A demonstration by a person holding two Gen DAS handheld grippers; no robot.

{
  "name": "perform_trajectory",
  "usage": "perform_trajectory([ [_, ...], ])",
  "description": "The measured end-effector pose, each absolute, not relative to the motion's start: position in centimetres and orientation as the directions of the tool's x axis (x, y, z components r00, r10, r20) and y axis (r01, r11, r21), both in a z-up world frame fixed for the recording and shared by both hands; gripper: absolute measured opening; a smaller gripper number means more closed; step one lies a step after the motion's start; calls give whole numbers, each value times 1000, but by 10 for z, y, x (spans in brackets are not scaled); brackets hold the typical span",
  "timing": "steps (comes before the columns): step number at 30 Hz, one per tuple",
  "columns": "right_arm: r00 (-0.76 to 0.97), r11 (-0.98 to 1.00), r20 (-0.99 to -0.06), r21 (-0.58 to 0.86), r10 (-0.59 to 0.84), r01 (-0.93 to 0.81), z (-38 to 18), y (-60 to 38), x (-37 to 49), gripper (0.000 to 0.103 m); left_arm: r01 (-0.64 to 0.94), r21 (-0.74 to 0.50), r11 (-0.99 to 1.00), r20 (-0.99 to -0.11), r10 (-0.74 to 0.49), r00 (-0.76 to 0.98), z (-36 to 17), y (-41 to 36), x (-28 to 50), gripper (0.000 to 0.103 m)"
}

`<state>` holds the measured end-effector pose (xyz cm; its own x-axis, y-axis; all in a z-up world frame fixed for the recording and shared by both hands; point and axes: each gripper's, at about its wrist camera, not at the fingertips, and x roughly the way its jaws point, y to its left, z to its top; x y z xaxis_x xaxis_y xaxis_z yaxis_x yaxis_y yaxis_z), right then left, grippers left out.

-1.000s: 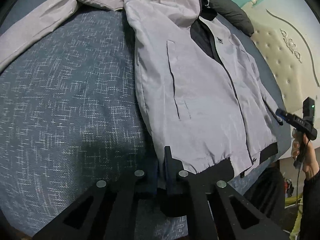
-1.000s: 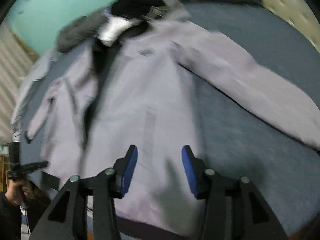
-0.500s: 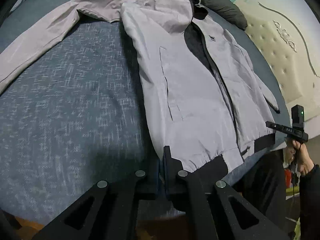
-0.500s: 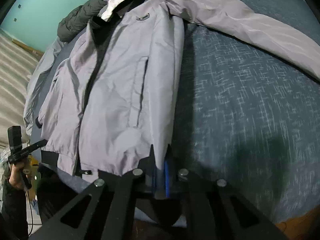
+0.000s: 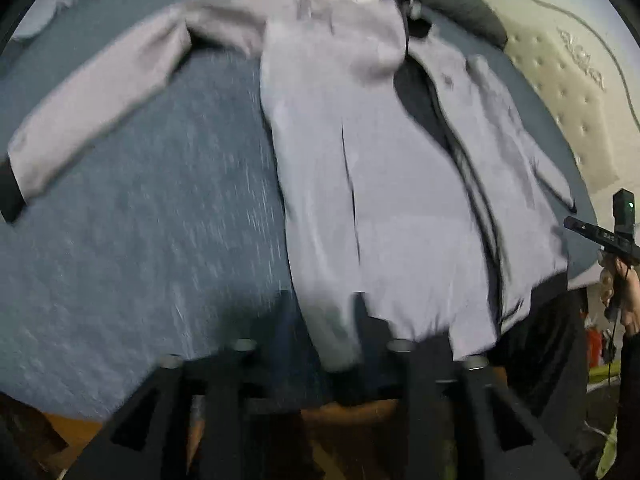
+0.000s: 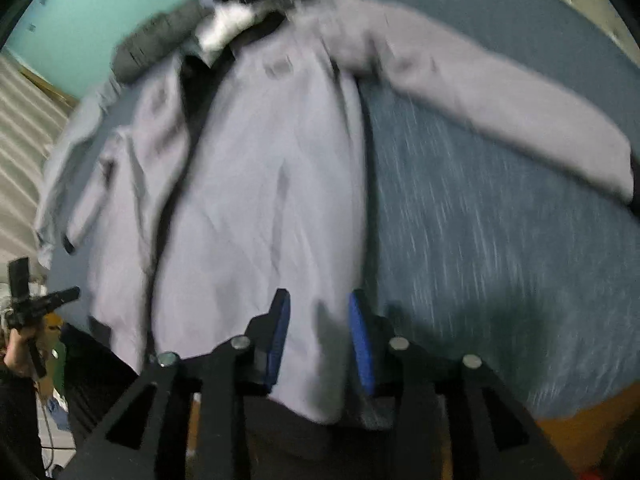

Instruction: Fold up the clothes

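A grey jacket (image 5: 384,184) with black hem and cuffs lies front up on a blue bed cover (image 5: 160,240), one sleeve (image 5: 100,100) spread out to the left. It also shows in the right wrist view (image 6: 248,200), its other sleeve (image 6: 500,104) spread to the right. My left gripper (image 5: 320,340) is open, its jaws on either side of the hem's corner. My right gripper (image 6: 320,340) is open too, blue pads (image 6: 360,340) apart over the other hem corner. Both views are blurred by motion.
A cream tufted headboard (image 5: 568,92) stands at the right of the left wrist view. A teal wall (image 6: 120,8) and a dark pillow (image 6: 152,44) lie beyond the collar. The wooden bed edge (image 6: 580,428) runs below the cover.
Half a second ago both grippers were shut on the jacket's hem corners. Now both have opened and let the hem go; the jacket lies flatter, and both views have shifted.
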<state>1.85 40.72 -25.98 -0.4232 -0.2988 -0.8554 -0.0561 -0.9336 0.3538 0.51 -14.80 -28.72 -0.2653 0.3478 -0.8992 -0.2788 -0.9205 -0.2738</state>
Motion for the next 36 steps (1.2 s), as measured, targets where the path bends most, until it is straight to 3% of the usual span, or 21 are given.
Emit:
perform_trajectory([
  [3, -480, -916, -804, 401, -350, -4, -238, 398, -12, 49, -278, -253, -927, -877, 341, -338, -272, -144, -18, 51],
  [10, -522, -865, -720, 497, -458, 73, -221, 358, -105, 53, -259, -236, -937, -832, 333, -444, -269, -124, -85, 54],
  [27, -465, -889, -778, 456, -423, 44, -271, 293, -310, 56, -210, -266, -941, -755, 338, -562, -325, -107, -172, 59],
  [36, -461, -861, -758, 509, -462, 27, -311, 264, -391, 56, -201, -274, -941, -738, 340, -583, -340, -109, -185, 65],
])
